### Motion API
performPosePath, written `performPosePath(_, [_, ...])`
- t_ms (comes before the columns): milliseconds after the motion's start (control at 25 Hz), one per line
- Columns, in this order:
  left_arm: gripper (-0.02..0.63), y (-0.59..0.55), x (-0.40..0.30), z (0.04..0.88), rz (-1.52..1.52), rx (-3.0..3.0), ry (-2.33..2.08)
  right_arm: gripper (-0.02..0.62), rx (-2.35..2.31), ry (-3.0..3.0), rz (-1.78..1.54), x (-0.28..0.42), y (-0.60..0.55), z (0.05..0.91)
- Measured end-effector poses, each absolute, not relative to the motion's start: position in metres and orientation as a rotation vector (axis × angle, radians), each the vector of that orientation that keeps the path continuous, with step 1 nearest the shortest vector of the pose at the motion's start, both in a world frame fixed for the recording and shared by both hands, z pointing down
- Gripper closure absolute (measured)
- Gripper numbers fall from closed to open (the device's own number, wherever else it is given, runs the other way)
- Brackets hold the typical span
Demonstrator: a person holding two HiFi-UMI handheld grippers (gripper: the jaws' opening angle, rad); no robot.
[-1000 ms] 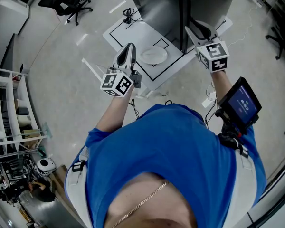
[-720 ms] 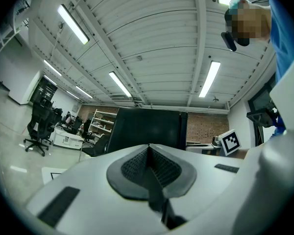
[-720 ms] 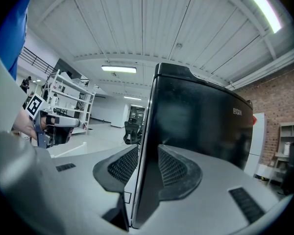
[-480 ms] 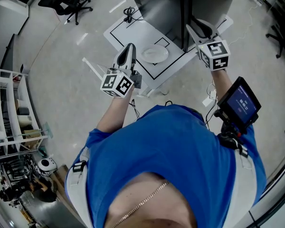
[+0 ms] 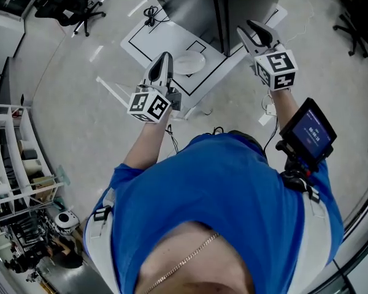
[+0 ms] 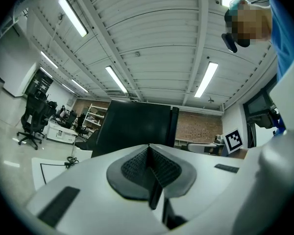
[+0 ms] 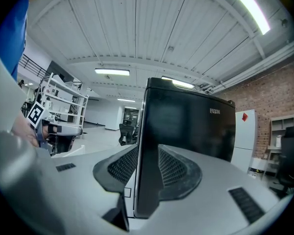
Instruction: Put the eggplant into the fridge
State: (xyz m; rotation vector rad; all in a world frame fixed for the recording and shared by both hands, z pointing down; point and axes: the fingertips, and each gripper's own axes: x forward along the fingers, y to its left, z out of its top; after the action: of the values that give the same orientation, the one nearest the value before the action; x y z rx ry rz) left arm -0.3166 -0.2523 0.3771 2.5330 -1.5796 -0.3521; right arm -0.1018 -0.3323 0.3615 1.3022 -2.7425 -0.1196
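Note:
No eggplant shows in any view. The tall black fridge (image 5: 196,5) stands straight ahead, also filling the middle of the left gripper view (image 6: 132,126) and the right gripper view (image 7: 186,126). My left gripper (image 5: 165,57) is shut and empty, its pads meeting (image 6: 148,148), and it hovers near a white plate (image 5: 186,62). My right gripper (image 5: 246,27) is open with nothing held. It sits close to the fridge's front corner, and the fridge's dark edge shows through the gap between its jaws (image 7: 148,153).
The empty plate lies on a low white table (image 5: 153,38) marked with black lines, in front of the fridge. Office chairs (image 5: 67,5) stand at the far left, white shelving (image 5: 12,158) at the left edge. A small screen (image 5: 310,133) hangs at the person's right side.
Both grippers have edged forward toward the fridge, and the head view has shifted with them. The jaws stand as before: left shut, right open.

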Motion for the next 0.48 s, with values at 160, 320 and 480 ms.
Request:
performPosePath(160, [0.598, -0.261, -0.293, 0.392, -0.352, 2.542, -1.535, 0.464, 1.338, -2.750, -0.098, -0.079, -0.323, 0.370])
performPosePath(320, [0.597, -0.269, -0.272, 0.408, -0.353, 2.550, -1.495, 0.495, 1.362, -2.748, -0.086, -0.061, -0.315, 0.384])
performPosePath(480, [0.597, -0.248, -0.226, 0.386, -0.353, 2.565, -1.449, 0.524, 1.399, -2.737, -0.079, -0.016, -0.280, 0.359])
